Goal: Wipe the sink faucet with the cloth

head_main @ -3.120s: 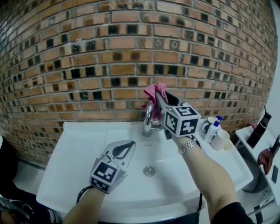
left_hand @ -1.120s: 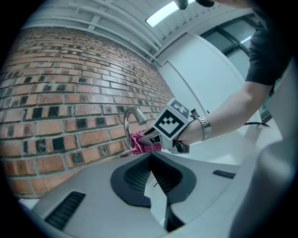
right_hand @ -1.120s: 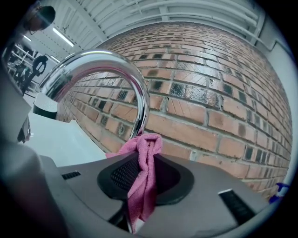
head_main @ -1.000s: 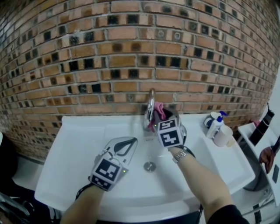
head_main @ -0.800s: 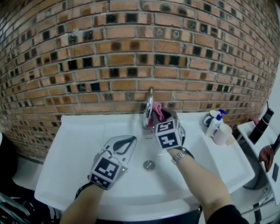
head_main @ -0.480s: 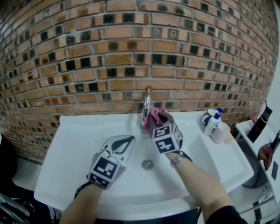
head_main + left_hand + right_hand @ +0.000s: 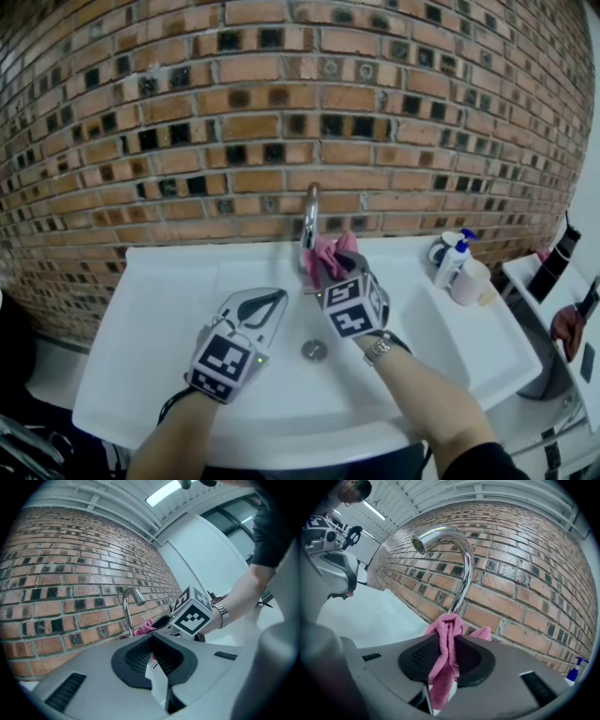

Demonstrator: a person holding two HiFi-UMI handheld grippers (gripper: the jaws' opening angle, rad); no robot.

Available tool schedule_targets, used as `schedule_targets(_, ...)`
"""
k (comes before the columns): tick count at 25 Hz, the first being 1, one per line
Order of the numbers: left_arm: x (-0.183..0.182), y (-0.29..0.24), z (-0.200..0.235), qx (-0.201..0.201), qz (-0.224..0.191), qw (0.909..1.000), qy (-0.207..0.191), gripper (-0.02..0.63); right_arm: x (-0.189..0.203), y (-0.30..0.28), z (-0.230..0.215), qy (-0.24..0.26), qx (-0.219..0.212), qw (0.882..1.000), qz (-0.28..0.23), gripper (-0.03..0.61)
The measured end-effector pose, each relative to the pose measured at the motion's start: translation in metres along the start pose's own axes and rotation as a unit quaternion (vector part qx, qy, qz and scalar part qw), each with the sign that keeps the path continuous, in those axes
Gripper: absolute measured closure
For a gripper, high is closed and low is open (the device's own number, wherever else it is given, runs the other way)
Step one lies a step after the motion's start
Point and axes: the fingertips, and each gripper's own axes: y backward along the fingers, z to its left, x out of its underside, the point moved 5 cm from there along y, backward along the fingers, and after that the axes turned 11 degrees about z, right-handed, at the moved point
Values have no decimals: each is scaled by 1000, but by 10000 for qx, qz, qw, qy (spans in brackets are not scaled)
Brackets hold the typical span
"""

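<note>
The right gripper view shows what the head view cannot: the right gripper's [image 7: 450, 641] jaws are clamped on the pink cloth [image 7: 443, 677], which bunches out of them against the lower stem of the faucet [image 7: 461, 564], with the spout curving over towards 11 o'clock. In the head view that gripper's cube [image 7: 352, 305] covers the jaws, and only a tuft of cloth shows at the faucet's 4 o'clock. The left gripper view shows the left gripper [image 7: 157, 656] closed with nothing in it; past its tips the faucet stands at 11 o'clock and the other gripper's cube at 1 o'clock. Only the head view gives the layout. The left gripper hangs over the white sink [image 7: 159, 319] at 7 o'clock from the faucet, apart from it, with the drain [image 7: 314, 350] at the gripper's 4 o'clock. On the sink's rim at 3 o'clock stand a pump bottle [image 7: 457, 258] and a cup [image 7: 469, 281], well clear of both grippers. The brick wall [image 7: 187, 141] rises close behind the faucet at 12 o'clock. The right gripper's body hides the faucet's base from above.
</note>
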Motion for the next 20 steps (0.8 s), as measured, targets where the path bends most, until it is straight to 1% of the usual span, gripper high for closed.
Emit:
schedule_targets(3, -2, 1, -1, -18, -1, 9999, 102, 606, 3, 0, 2, 18, -5, 10000, 34, 486)
schedule_targets(8, 0, -1, -1, 7, 5, 10000, -6, 606, 8, -2, 12, 99, -108, 9998, 101, 487)
schedule_targets(12, -2, 0, -2, -27, 7, 9999, 96, 606, 15, -6, 15, 97, -165, 9996, 207, 488)
schedule_targets(15, -2, 0, -2, -31, 5, 9999, 101, 606, 23, -13, 20, -38, -304, 9988, 380, 486)
schedule_targets(20, -2, 1, -1, -20, 1, 9999, 107, 606, 30, -23, 25, -101, -317, 9983, 481, 486)
